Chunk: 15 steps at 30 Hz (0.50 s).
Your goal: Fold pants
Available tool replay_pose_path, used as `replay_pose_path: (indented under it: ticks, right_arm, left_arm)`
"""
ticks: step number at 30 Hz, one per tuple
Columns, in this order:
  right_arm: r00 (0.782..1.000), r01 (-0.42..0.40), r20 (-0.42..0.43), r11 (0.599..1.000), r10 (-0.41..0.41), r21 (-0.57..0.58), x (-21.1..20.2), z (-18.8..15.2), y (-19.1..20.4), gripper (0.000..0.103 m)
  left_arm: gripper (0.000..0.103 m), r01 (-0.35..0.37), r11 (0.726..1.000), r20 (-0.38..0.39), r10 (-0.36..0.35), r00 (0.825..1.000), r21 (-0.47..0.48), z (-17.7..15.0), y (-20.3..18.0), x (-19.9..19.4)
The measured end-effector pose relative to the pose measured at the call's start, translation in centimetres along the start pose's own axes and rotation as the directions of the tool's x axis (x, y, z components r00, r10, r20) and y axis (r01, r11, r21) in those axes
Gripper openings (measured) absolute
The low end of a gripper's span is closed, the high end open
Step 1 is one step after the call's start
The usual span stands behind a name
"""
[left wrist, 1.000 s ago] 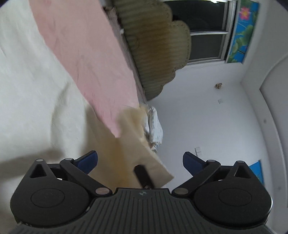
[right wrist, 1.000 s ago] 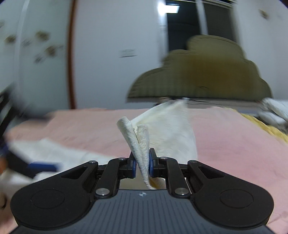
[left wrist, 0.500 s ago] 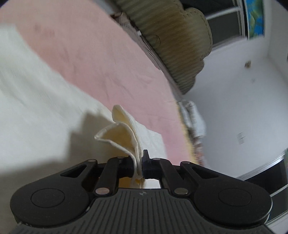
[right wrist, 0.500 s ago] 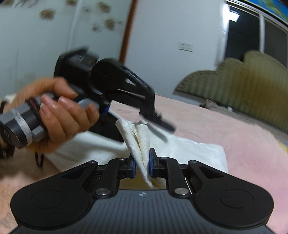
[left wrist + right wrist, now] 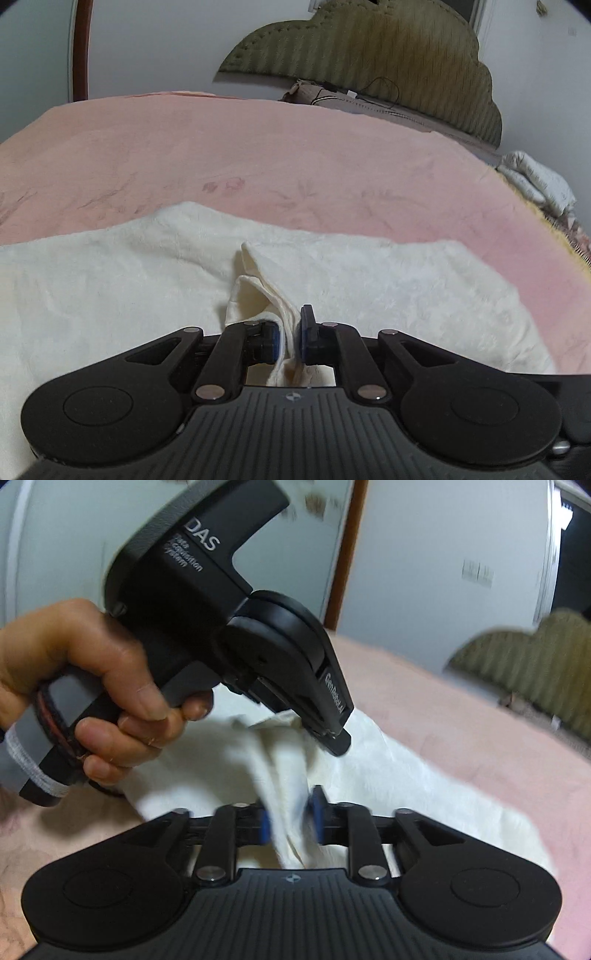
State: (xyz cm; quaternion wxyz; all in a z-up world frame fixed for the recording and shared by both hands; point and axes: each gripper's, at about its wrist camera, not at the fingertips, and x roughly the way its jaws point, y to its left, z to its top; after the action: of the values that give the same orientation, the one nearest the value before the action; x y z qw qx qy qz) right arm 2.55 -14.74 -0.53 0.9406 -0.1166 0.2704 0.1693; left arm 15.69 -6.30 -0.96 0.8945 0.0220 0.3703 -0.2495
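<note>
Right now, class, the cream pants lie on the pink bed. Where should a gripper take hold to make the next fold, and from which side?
Grip the pants at a near edge or corner, where layers stand up in a ridge, as the left gripper does. Come in low from the near side, fingers straddling that edge. The flat middle on the bed offers no lip to pinch.

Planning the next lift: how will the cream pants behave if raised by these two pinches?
The pants probably flop: cloth bunches in the left gripper and in the right gripper. Likely light, lying soft and rumpled on the pink blanket. Their plush surface probably resists slipping.
</note>
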Motion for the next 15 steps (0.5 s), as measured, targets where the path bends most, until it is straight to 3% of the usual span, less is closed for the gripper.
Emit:
replay_pose_path:
  ticks: [4,7,8,10,11,13,14,15]
  right_arm:
    - [0.996,-0.086,0.030,0.994,0.084,0.064,-3.4,-0.4,-2.1,0.029]
    - [0.996,-0.045,0.085,0.975,0.026,0.219,-5.8,-1.2,-5.4,0.029]
    - [0.997,-0.002,0.078,0.959,-0.020,0.283,-6.0,-1.6,-7.0,0.029]
    - [0.994,0.104,-0.024,0.909,-0.103,0.404,-5.6,-2.8,-9.5,0.029]
    - [0.992,0.123,-0.087,0.887,-0.093,0.445,-5.2,-3.7,-10.5,0.029]
    - [0.991,0.090,-0.133,0.890,-0.033,0.447,-5.0,-4.9,-10.5,0.029]
    - [0.991,0.106,-0.121,0.898,-0.060,0.428,-5.7,-5.0,-9.5,0.029]
    - [0.990,0.123,-0.113,0.905,-0.084,0.408,-6.3,-4.9,-8.5,0.029]
  left_arm:
    - [0.024,-0.021,1.000,0.022,0.021,1.000,0.007,-0.4,0.2,-0.1]
    - [0.025,-0.012,1.000,0.030,0.013,0.999,-0.019,-0.8,0.6,-0.3]
    - [0.025,-0.017,1.000,0.033,0.018,0.999,-0.016,-0.9,0.5,-0.4]
    - [0.025,-0.038,0.999,0.044,0.037,0.998,0.007,-1.1,0.2,-0.6]
    - [0.025,-0.048,0.999,0.047,0.047,0.998,0.020,-1.2,0.0,-0.8]
    - [0.031,-0.071,0.997,0.053,0.070,0.996,0.028,-1.3,-0.1,-1.2]
    - [0.034,-0.089,0.996,0.059,0.088,0.994,0.019,-1.3,0.1,-1.5]
    - [0.045,-0.106,0.994,0.066,0.106,0.992,0.005,-1.3,0.2,-1.8]
